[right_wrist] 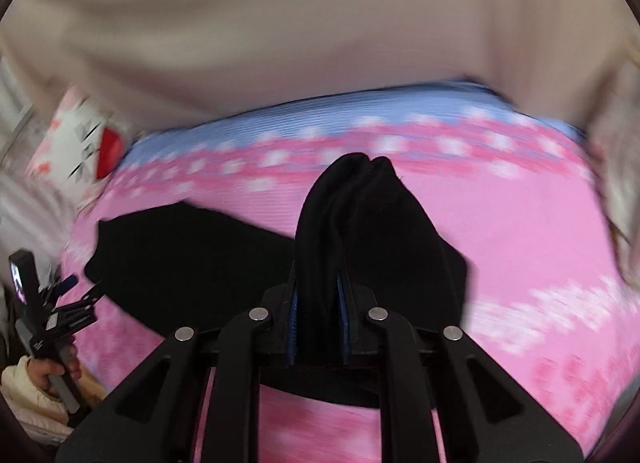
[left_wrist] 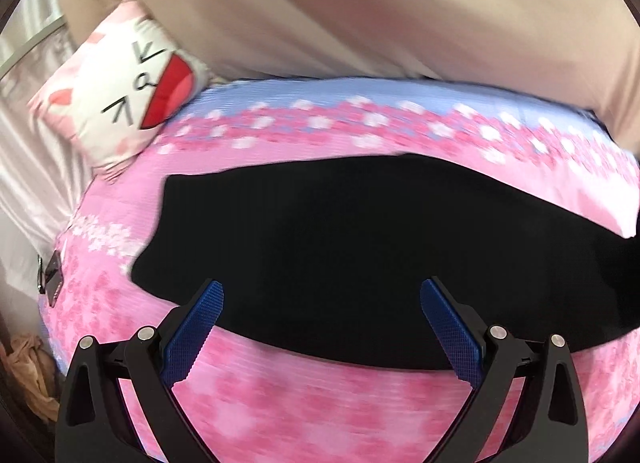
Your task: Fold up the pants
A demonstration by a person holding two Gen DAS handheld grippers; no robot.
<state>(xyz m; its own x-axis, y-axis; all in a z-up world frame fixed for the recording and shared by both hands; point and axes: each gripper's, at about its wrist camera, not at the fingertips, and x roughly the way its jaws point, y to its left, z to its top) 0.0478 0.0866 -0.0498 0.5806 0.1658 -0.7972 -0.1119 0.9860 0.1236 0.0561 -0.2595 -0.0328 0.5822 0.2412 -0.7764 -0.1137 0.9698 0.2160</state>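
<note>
A wide beige wall (left_wrist: 360, 3) is seen filling the top of both views, and below it the bed is spread with a pink flowered bedspread (left_wrist: 320, 403), edged in pale blue along the far side. The black pants (left_wrist: 340, 243) are laid flat across the middle of that bedspread, stretched from left to right in the left wrist view, with one squared end lying toward the pillow.

A white and pink cartoon pillow (left_wrist: 120, 91) is propped at the far left corner of the bed, against a pale satin curtain (left_wrist: 28, 167).

In the right wrist view, a bunched fold of the pants (right_wrist: 352, 215) is seen lifted off the bedspread and pinched in the right gripper (right_wrist: 318, 323); the blue pads are pressed in on the black cloth from both sides, and the cloth is draped over them and up past the tips. The rest of the pants is seen trailing flat toward the left.

The left gripper (left_wrist: 322, 291) is held above the near edge of the pants, its jaws spread wide, and nothing is caught between the blue pads (left_wrist: 196, 327). The same gripper (right_wrist: 60, 303) is glimpsed at the left edge of the right wrist view, gripped by a hand (right_wrist: 52, 375) in a cream sleeve (right_wrist: 24, 395).

Much of the scene is blurred.
</note>
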